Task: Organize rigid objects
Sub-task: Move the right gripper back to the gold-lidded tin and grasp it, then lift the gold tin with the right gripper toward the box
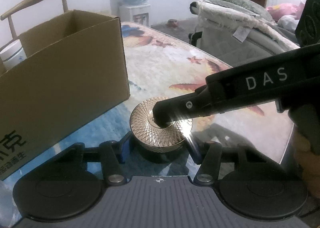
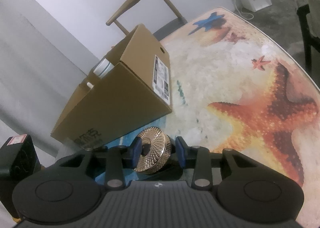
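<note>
the round metal disc (image 1: 160, 126), gold-toned with a cut lattice pattern on its face, lies on the glass-topped table (image 1: 180, 63) just in front of the cardboard box (image 1: 64, 79), near that box's front corner but apart from it. the right gripper (image 2: 158, 150) straddles the disc: its two blue-padded fingers (image 2: 134, 153) stand on either side, one by the patterned face and one by the back, spread a little wider than the disc; the left pad looks close to or touching the disc's hub, the other shows a gap, so by my reading the grip is not yet closed. in the left wrist view its black finger reaches over the disc's centre. the left gripper (image 1: 160, 149) sits low just behind the disc, its fingers mostly hidden behind the disc, so i cannot tell how wide it stands or whether it holds anything.

as for progress, a white container (image 2: 103, 67) already stands inside the box, along with something small and pale i cannot make out. the disc is the only loose piece visible on the table, so the task looks near its end: what remains is to close on the disc, lift it and place it in the box.
</note>
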Demonstrator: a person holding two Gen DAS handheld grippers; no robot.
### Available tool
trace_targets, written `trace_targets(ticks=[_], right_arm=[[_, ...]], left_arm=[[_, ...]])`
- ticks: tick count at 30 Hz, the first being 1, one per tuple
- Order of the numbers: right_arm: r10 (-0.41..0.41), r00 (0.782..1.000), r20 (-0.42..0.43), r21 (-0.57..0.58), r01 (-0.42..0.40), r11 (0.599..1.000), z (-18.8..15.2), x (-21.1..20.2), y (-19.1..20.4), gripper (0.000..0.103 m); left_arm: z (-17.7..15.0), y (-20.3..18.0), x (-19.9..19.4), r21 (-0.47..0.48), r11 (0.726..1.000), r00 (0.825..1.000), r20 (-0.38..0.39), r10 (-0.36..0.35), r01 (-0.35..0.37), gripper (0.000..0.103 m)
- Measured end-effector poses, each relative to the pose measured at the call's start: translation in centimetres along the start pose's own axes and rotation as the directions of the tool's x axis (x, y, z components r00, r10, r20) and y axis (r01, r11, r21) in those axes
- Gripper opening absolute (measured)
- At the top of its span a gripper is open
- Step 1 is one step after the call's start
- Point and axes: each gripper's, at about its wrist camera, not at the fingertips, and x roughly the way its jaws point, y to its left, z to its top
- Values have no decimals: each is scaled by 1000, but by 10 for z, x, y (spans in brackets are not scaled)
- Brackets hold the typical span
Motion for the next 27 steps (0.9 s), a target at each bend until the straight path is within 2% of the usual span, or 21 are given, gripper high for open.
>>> trace_targets(ticks=[8, 20, 27], right_arm=[[18, 998, -56, -63, -21, 998, -6, 13, 24, 39], [126, 979, -160, -110, -145, 983, -26, 44, 59, 39], [138, 977, -162, -111, -157, 981, -29, 43, 59, 39]], left_arm=[[-13, 13, -17, -50, 998, 999, -23, 43, -44, 56], [-44, 41, -50, -129, 983, 990, -55, 127, -133, 56], [-46, 42, -53, -131, 982, 990, -51, 132, -137, 56]])
